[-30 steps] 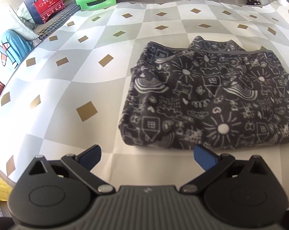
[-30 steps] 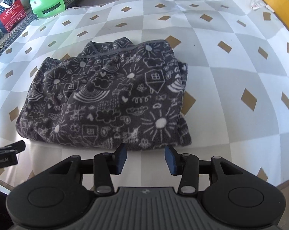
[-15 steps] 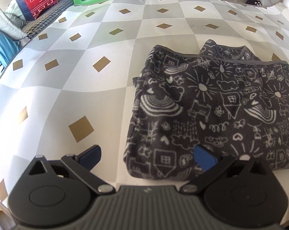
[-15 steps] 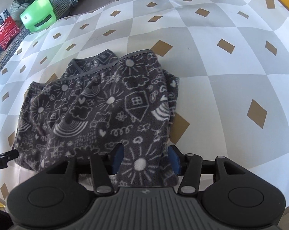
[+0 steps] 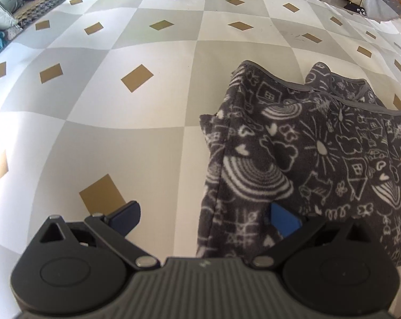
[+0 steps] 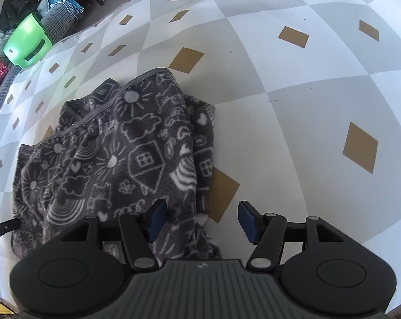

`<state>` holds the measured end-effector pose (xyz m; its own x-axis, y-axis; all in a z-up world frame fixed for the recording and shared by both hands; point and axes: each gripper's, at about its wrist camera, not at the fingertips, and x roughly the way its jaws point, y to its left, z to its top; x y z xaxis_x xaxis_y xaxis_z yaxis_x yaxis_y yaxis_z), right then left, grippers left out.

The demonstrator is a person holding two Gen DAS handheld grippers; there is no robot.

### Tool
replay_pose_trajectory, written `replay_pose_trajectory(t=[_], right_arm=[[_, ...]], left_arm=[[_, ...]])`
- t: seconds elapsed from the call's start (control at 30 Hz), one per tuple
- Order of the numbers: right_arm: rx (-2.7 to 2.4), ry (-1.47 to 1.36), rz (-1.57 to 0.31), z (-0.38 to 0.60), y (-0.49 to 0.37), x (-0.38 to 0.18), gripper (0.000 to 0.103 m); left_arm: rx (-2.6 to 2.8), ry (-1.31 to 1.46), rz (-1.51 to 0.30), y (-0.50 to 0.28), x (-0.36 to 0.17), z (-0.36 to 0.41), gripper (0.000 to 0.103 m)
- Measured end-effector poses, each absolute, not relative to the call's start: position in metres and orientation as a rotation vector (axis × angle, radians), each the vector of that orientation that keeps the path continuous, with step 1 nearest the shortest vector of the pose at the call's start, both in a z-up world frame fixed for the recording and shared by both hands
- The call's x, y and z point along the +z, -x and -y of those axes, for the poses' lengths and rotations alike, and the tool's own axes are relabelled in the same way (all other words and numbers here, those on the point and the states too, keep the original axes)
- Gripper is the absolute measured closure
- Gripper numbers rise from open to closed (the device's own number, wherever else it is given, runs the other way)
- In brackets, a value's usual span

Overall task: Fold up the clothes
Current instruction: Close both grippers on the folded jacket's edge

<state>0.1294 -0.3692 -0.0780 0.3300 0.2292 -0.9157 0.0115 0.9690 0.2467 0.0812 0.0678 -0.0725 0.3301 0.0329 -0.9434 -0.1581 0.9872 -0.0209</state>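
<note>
Fleece [image 5: 320, 159], dark grey and printed with white suns, houses, clouds and rainbows, is seen lying folded in layers on the bench [image 5: 120, 111], which is covered by a cloth of cream and grey diamonds with small tan ones. In the left wrist view the fleece is spread from the centre out to 3 o'clock, its grey-bound hem running along the far side toward 1 o'clock and its left edge dropping to about 6 o'clock. The left claw [image 5: 204, 216] is held wide open and pointed steeply down. Its left pad is set over bare cloth near 7 o'clock, just beside a tan diamond, while its right pad is placed over the fleece, so the fleece's left edge is straddled. Whether either pad is touching anything cannot be told.

In the right wrist view the fleece [image 6: 107, 159] is spread from the centre toward 9 o'clock, with its bound hem at 11 o'clock. The right claw [image 6: 199, 222] is being opened; its left pad is set over the fleece and its right pad over bare bench, and the fleece's bunched right edge is seen between them without being pressed. The left claw's tip [image 6: 3, 226] is glimpsed at 9 o'clock. A green stool [image 6: 27, 42] is seen past the bench at 10 o'clock.
</note>
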Motion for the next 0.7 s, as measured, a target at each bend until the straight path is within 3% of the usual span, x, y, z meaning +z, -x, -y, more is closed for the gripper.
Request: replay_pose_trajectory(t=[0.43,0.7], right_arm=[[0.182,-0.424,-1.317,0.387,-0.150,-0.091,0.043],[0.208,-0.392,-1.309,0.378,-0.155,-0.091,0.042]], left_arm=[[0.006,0.292,-1.252,-0.096,-0.083,-0.091,0.000],[-0.094,0.366,-1.280,-0.105,-0.095,-0.085,0.000]])
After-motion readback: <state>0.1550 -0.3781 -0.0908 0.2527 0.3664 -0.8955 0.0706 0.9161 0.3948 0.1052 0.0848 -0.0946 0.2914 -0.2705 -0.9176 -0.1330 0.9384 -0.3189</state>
